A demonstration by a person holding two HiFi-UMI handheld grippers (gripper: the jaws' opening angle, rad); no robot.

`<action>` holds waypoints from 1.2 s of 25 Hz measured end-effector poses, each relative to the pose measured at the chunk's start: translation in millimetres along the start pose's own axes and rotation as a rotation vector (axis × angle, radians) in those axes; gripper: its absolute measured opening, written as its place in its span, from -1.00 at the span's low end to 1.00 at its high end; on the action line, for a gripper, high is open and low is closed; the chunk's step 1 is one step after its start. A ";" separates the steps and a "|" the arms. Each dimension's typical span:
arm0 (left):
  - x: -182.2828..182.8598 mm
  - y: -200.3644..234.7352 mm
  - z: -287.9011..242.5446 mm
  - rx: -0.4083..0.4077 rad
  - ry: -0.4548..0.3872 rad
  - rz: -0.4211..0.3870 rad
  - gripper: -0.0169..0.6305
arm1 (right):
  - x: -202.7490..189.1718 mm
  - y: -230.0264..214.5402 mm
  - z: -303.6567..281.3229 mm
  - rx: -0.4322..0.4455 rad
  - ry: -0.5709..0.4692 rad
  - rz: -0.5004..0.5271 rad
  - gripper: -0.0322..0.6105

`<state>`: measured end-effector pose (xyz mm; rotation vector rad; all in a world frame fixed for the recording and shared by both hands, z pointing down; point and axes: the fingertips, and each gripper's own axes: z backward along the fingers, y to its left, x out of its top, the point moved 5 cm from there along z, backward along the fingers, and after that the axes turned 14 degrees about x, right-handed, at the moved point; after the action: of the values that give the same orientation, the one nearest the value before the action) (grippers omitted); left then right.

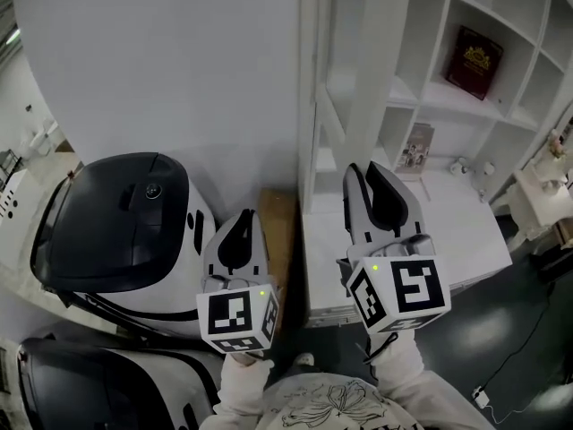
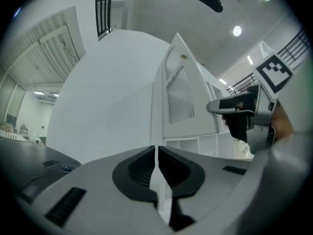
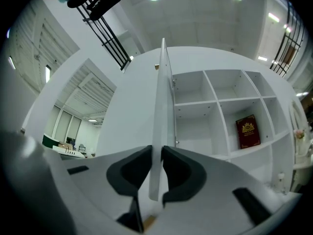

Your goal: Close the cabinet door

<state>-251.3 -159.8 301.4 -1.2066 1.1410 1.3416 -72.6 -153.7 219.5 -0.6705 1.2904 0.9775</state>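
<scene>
The white cabinet door (image 1: 380,70) stands open and shows edge-on, jutting out from the shelving. My right gripper (image 1: 372,173) holds its free edge low down. In the right gripper view the door's edge (image 3: 161,97) runs straight down into the narrow gap of my right gripper (image 3: 159,168), with both black pads against it. My left gripper (image 1: 242,222) hangs to the left, apart from the door, shut with nothing in it. In the left gripper view the door (image 2: 178,89) rises beyond my left gripper (image 2: 156,163), and the right gripper (image 2: 237,111) shows at its edge.
Open white shelves hold a dark red book (image 1: 474,61) (image 3: 247,131), a small card (image 1: 416,146) and little figures (image 1: 470,166). A white counter (image 1: 448,231) runs below the shelves. A black-and-white machine (image 1: 116,222) stands at the left by the wall.
</scene>
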 end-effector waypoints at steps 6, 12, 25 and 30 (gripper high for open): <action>-2.5 -30.2 -11.4 -0.111 0.009 0.002 -0.88 | -0.9 -19.9 10.4 -0.020 -0.001 -0.019 -0.69; -8.2 -58.1 -19.2 -0.202 0.024 0.011 -0.88 | -3.5 -42.1 20.8 -0.075 -0.020 -0.031 -0.70; -20.1 -102.7 -43.2 -0.304 0.063 0.026 -0.88 | -6.3 -79.6 33.3 -0.080 -0.033 -0.050 -0.69; -20.2 -126.5 -54.7 -0.330 0.063 0.020 -0.88 | -8.8 -104.9 38.6 -0.073 -0.035 -0.067 -0.68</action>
<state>-119.5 -203.3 312.9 -1.4848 1.0016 1.5589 38.1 -170.6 224.0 -0.7447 1.1992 0.9812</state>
